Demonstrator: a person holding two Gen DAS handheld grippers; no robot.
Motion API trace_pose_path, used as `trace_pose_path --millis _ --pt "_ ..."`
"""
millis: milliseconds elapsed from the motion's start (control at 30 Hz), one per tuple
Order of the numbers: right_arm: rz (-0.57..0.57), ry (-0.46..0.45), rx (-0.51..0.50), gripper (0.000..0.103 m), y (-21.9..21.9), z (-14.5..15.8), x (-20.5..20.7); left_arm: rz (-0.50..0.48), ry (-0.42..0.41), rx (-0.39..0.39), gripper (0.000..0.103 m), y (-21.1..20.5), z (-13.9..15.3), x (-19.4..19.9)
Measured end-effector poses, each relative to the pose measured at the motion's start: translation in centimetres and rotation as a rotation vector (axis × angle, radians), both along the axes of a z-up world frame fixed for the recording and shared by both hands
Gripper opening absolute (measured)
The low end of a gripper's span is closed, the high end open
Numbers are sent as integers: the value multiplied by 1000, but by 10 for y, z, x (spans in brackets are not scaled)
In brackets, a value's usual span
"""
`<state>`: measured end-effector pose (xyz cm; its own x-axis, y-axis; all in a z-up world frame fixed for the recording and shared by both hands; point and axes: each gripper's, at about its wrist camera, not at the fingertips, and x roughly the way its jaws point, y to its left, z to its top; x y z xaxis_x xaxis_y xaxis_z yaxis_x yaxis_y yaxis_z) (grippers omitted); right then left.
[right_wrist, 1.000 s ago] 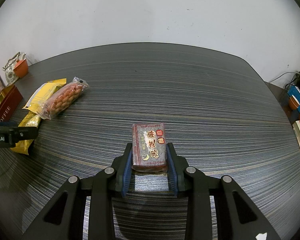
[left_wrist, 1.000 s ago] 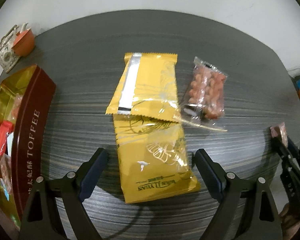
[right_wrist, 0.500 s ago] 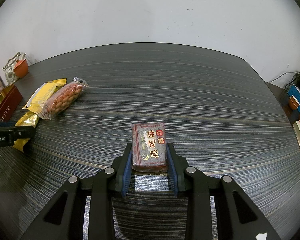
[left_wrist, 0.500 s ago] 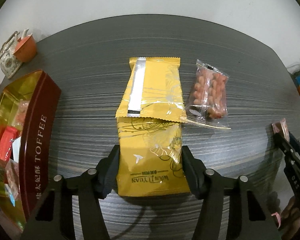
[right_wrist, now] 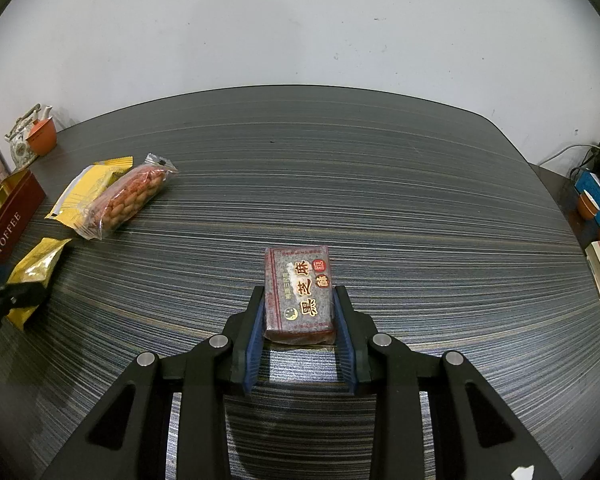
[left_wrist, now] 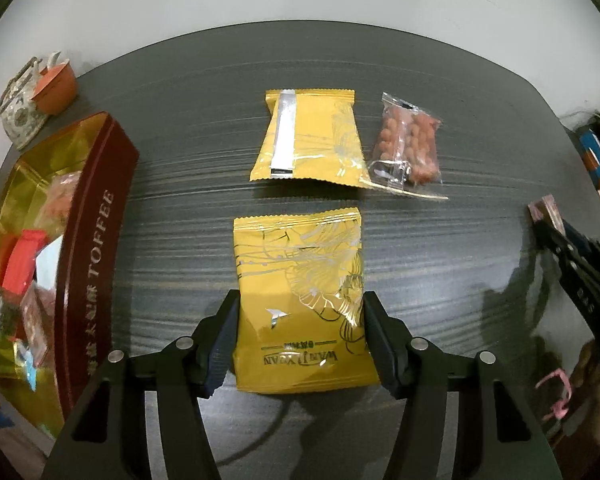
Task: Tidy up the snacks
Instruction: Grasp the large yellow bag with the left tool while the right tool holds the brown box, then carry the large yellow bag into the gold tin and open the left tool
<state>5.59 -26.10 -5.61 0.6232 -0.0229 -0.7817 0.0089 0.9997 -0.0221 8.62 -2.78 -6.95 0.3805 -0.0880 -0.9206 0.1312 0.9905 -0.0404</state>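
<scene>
The dark, striped-grain bench [right_wrist: 380,208] carries everything. At its left edge stands a long maroon tin box lettered TOFFEE [left_wrist: 96,264], gold-lined and holding wrapped sweets, with a patterned teapot [left_wrist: 18,112] and an orange clay cup [left_wrist: 56,84] behind it. The left hand-held gripper [left_wrist: 300,344] pinches the sides of a yellow foil snack pouch [left_wrist: 304,280]. Beyond lies a second yellow pouch, seam up [left_wrist: 308,140], overlapping a clear bag of orange-red peanuts [left_wrist: 412,148]. The right hand-held gripper [right_wrist: 300,328] clamps a small dark-red wrapped sesame cake [right_wrist: 300,292], well apart from the rest.
</scene>
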Motion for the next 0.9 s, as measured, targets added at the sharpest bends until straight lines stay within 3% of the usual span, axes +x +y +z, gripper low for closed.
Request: trace_pose_path --millis 300,900 --pt "0 0 -1 30 0 0 0 -25 -40 31 60 15 13 -17" --pt "-1 0 -4 29 0 0 -1 -6 -179 108 60 50 71 -30"
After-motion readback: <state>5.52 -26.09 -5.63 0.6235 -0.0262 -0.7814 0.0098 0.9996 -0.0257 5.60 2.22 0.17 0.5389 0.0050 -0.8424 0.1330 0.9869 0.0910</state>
